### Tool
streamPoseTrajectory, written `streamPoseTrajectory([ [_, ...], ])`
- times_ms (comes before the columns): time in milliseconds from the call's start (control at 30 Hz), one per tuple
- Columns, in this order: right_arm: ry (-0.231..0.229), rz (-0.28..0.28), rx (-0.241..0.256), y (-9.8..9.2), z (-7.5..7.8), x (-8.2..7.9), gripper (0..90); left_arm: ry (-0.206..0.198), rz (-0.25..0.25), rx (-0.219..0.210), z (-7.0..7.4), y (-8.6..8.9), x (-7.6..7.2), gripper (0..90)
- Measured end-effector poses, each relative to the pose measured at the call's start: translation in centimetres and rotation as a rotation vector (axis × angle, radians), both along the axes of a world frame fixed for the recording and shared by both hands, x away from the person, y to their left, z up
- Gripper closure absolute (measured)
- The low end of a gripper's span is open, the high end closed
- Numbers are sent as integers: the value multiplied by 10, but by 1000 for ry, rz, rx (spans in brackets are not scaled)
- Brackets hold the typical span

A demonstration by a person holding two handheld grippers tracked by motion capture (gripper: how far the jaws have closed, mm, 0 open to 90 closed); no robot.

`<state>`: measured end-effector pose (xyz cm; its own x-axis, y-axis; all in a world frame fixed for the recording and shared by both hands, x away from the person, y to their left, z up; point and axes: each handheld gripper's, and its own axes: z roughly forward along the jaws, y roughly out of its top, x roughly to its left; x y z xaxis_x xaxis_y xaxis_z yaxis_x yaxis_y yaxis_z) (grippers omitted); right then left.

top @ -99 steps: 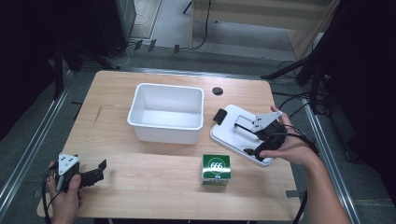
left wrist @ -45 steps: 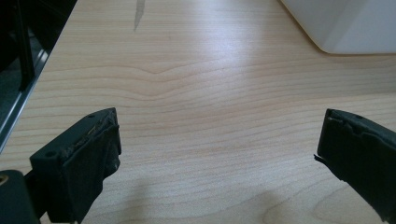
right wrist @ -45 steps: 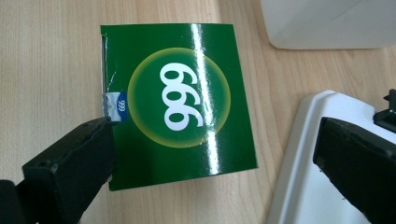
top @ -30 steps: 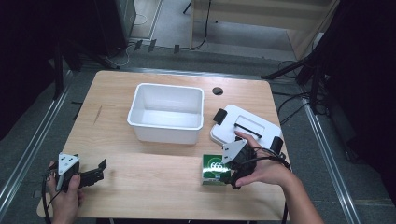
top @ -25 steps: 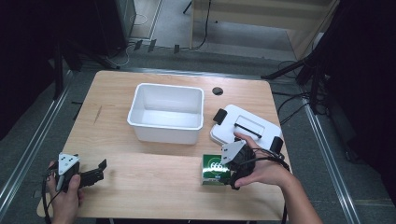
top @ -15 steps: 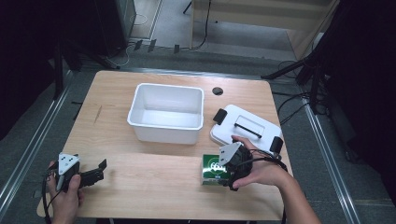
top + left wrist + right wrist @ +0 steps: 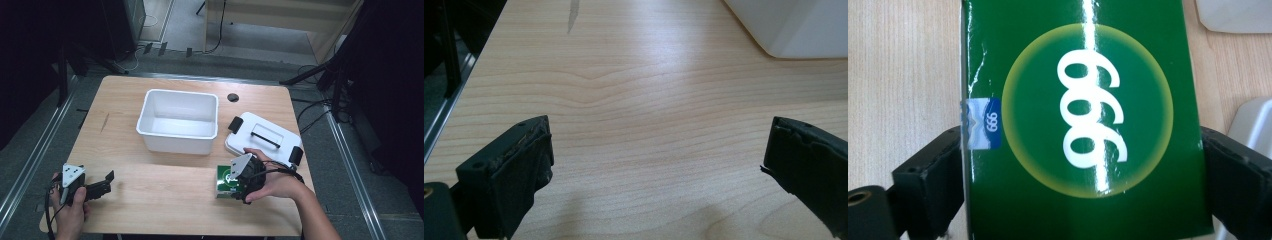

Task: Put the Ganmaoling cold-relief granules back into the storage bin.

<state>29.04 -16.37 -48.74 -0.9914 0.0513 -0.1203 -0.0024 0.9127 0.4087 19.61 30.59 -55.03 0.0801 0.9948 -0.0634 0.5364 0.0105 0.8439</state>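
Item: green box (image 7: 226,181), marked 999 in a yellow-ringed circle, lay flat on the tabletop (image 7: 165,185) near its front edge, just in front of the white lid (image 7: 265,137) and to the right of the white tub (image 7: 179,120). Your right gripper (image 7: 1083,165) sat over the box with its fingers (image 7: 933,175) bracketing both long sides, at or just off the cardboard; whether they were pressing it I cannot tell. Your left gripper (image 7: 659,165) rested at the front left corner, fingers spread wide over bare wood.
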Motion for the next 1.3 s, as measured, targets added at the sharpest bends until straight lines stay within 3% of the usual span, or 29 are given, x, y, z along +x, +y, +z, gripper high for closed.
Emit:
streamPoseTrajectory([
  [533,-1,19,-24,4,-3,2,121,2,-5,4,0,0,0,2],
  [733,41,20,-5,2,0,4,159,2,-5,4,0,0,0,2],
  [1300,28,42,-17,1,8,1,173,7,-1,4,0,0,0,2],
])
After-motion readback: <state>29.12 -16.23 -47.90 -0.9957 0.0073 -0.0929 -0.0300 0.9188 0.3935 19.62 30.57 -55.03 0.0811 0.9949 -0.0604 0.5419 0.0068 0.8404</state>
